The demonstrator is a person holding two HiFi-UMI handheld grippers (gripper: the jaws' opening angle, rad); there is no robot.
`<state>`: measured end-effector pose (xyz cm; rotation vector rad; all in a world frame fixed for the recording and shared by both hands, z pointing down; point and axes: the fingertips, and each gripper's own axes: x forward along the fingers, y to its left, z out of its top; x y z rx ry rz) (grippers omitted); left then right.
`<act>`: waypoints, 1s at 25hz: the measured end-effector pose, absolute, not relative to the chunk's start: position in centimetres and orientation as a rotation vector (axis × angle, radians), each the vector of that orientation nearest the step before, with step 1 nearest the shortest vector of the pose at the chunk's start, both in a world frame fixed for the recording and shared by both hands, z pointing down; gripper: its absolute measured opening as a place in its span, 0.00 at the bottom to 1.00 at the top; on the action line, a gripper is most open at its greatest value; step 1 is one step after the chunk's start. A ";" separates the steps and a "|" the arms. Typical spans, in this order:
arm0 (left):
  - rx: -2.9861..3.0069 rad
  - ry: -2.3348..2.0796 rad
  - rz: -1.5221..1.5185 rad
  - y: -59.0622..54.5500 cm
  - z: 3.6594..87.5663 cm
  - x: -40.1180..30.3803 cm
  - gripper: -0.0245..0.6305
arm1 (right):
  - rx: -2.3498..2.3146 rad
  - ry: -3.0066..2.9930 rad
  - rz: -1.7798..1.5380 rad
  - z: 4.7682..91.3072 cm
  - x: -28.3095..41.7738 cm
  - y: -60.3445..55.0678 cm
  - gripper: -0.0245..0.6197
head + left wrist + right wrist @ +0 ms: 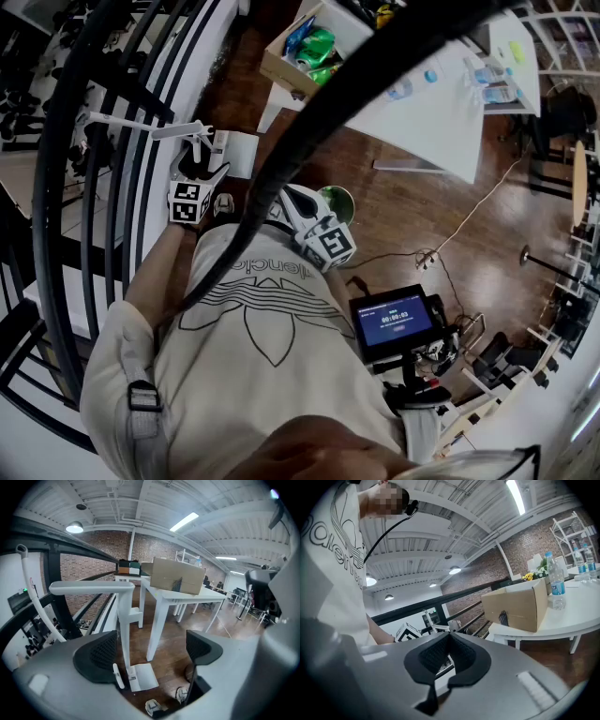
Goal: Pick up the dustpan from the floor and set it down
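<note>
A white long-handled dustpan stands upright on the wooden floor by the railing. Its pan [143, 677] rests flat and its thin post [124, 630] rises to a crossbar grip [91, 588]. In the head view the pan [239, 153] lies just beyond my left gripper [201, 159]. My left gripper [150, 651] is wide open, with the post standing in the gap close to the left pad [99, 652]; neither pad presses on it. My right gripper [447, 656] is held near the chest, shut and empty, and in the head view it [295, 202] hovers over a green bucket [337, 202].
A black railing [66, 187] curves along the left. A white table [441, 112] and a cardboard box [309, 47] stand ahead. The table's white leg [157, 625] comes down close to the dustpan. Two shoes [152, 707] show below the jaws. A cable [469, 220] trails across the floor.
</note>
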<state>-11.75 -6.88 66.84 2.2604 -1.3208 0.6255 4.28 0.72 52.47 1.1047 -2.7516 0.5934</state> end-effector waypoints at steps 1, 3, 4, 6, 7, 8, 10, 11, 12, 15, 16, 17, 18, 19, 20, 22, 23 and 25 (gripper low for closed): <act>2.252 -1.344 0.634 -7.4 67.3 -12.4 0.78 | 1.107 -2.746 0.602 52.7 4.1 1.0 0.04; 2.243 -1.372 0.643 -8.5 68.2 -13.4 0.78 | 1.109 -2.735 0.621 53.3 3.8 1.7 0.04; 2.246 -1.374 0.642 -9.2 68.6 -13.7 0.78 | 1.107 -2.726 0.634 53.6 3.7 2.0 0.04; 2.261 -1.376 0.643 -10.9 69.5 -13.8 0.77 | 1.096 -2.698 0.677 53.9 3.4 2.9 0.04; 2.270 -1.384 0.648 -11.9 70.1 -13.8 0.77 | 1.090 -2.678 0.704 54.1 3.3 3.4 0.04; 2.275 -1.393 0.652 -12.9 70.6 -13.8 0.77 | 1.084 -2.656 0.729 54.4 3.3 4.0 0.04; 2.285 -1.406 0.648 -14.8 71.4 -13.5 0.77 | 1.077 -2.611 0.770 55.0 3.6 5.5 0.04; 2.294 -1.410 0.645 -15.7 71.7 -13.4 0.77 | 1.083 -2.590 0.790 55.3 3.9 6.1 0.04; 2.306 -1.416 0.648 -16.5 71.9 -13.3 0.77 | 1.099 -2.570 0.812 55.7 4.2 6.5 0.04; 2.308 -1.431 0.683 -17.9 72.9 -13.7 0.58 | 1.164 -2.516 0.867 56.9 5.5 7.4 0.04; 2.293 -1.436 0.703 -17.9 73.3 -13.9 0.19 | 1.178 -2.504 0.872 57.3 5.8 7.8 0.04; 2.276 -1.440 0.717 -17.8 73.7 -14.1 0.13 | 1.188 -2.495 0.875 57.6 5.8 8.1 0.04; 2.259 -1.439 0.723 -17.7 74.1 -14.2 0.13 | 1.196 -2.488 0.880 57.8 5.7 8.5 0.04; 2.245 -1.433 0.725 -17.6 74.4 -14.3 0.13 | 1.202 -2.484 0.883 58.2 5.6 8.8 0.04; 2.235 -1.424 0.730 -17.5 74.6 -14.2 0.13 | 1.207 -2.481 0.884 58.5 5.5 9.1 0.04; 2.226 -1.405 0.737 -17.1 74.4 -13.8 0.13 | 1.213 -2.484 0.872 58.9 5.6 9.3 0.04; 2.229 -1.395 0.732 -16.8 73.9 -13.4 0.14 | 1.213 -2.493 0.858 58.8 5.5 9.2 0.04; 2.249 -1.387 0.713 -16.3 72.1 -12.9 0.13 | 1.210 -2.521 0.836 58.4 5.2 8.6 0.04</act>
